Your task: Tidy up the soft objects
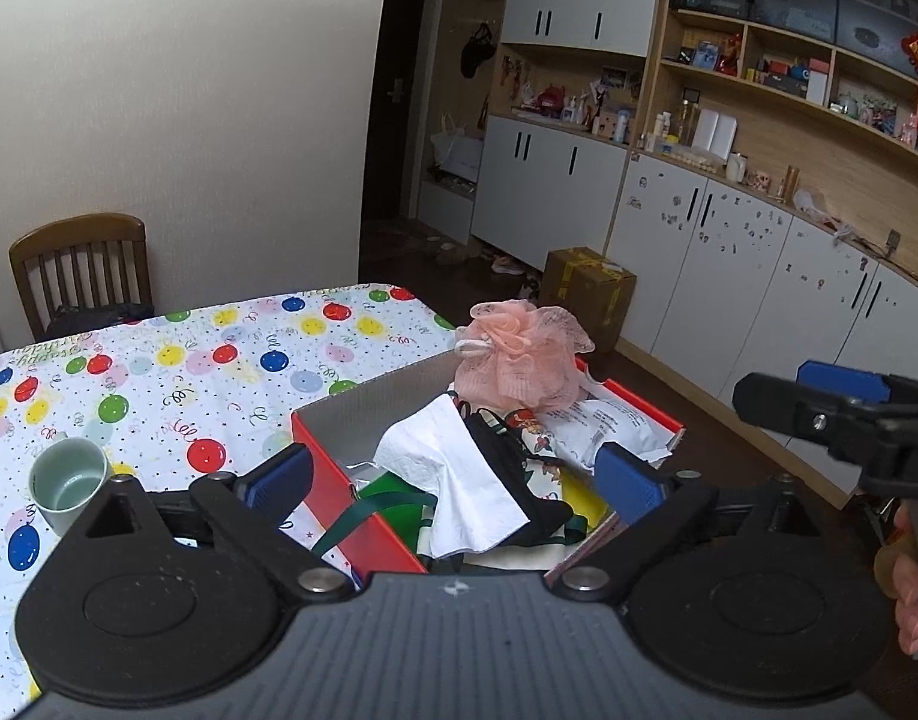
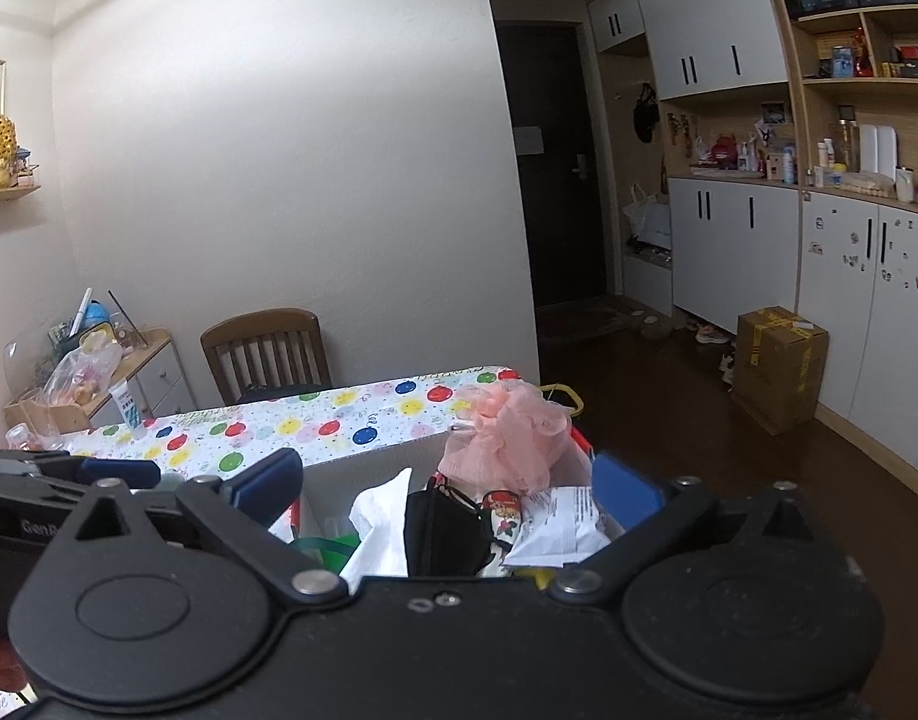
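Observation:
A red box [image 1: 351, 498] with a grey inside stands on the balloon-print tablecloth [image 1: 159, 372], piled with soft things. A pink mesh bath pouf [image 1: 519, 360] sits on top at the far side. Below it lie a white tissue [image 1: 459, 498], a black cloth [image 1: 513, 468], a printed cloth [image 1: 537, 438] and a white packet [image 1: 603, 426]. My left gripper [image 1: 453, 477] hovers over the box's near side, open, nothing pressed between its blue pads. My right gripper [image 2: 446, 483] is open too, above the same pile, with the pouf [image 2: 507, 432] and the black cloth [image 2: 441, 528] ahead of it.
A pale green cup [image 1: 69, 480] stands on the table left of the box. A wooden chair [image 1: 81, 264] is at the table's far end. A cardboard carton [image 1: 585, 288] sits on the dark floor by white cabinets [image 1: 729, 276]. A cluttered side shelf [image 2: 99, 360] stands against the left wall.

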Tool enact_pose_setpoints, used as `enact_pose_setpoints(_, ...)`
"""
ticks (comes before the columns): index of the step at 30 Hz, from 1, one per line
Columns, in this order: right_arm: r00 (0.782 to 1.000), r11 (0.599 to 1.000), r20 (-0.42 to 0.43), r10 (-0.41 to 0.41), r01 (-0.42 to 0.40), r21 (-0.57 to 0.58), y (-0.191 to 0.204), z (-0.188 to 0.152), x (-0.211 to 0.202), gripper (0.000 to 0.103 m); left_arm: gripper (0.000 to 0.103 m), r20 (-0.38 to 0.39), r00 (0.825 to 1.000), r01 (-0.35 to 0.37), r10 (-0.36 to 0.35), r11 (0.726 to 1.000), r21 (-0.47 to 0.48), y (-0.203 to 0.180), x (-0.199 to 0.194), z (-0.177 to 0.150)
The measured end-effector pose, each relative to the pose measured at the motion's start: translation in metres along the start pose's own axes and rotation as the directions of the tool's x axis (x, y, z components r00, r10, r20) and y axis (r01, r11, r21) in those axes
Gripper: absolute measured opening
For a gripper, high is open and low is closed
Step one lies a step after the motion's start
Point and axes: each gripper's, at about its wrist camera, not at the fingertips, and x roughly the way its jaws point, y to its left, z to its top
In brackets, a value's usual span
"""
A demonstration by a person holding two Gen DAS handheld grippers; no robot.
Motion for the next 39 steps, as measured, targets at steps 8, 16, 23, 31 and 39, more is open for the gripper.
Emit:
enact_pose_setpoints(8, 1.0, 1.0, -0.001, -0.004, 0.004, 0.012, 0.014, -0.01, -0.011, 0.103, 0.101, 0.016, 1.0, 0.007, -0.007, 1.0, -0.003, 0.006, -0.015, -0.004)
enact_pose_setpoints(16, 1.0, 1.0, -0.004, -0.014, 0.014, 0.022, 0.028, -0.017, -0.017, 0.103, 0.101, 0.018, 1.0, 0.022, -0.022, 1.0, 0.009, 0.011, -0.024, -0.008)
enact_pose_setpoints(23, 1.0, 0.999, -0.006, -0.026, 0.026, 0.03, 0.039, -0.021, -0.021, 0.103, 0.101, 0.032, 0.999, 0.04, -0.041, 0.999, 0.014, 0.015, -0.032, -0.011)
enact_pose_setpoints(31, 0.999, 0.999, 0.0, -0.045, 0.045, 0.023, 0.05, -0.023, -0.026, 0.103, 0.101, 0.044, 0.997, 0.058, -0.059, 0.998, 0.026, 0.017, -0.039, -0.015)
enact_pose_setpoints(39, 0.998, 0.998, 0.005, -0.064, 0.064, 0.019, 0.058, -0.025, -0.03, 0.103, 0.101, 0.054, 0.995, 0.079, -0.08, 0.996, 0.03, 0.019, -0.047, -0.018)
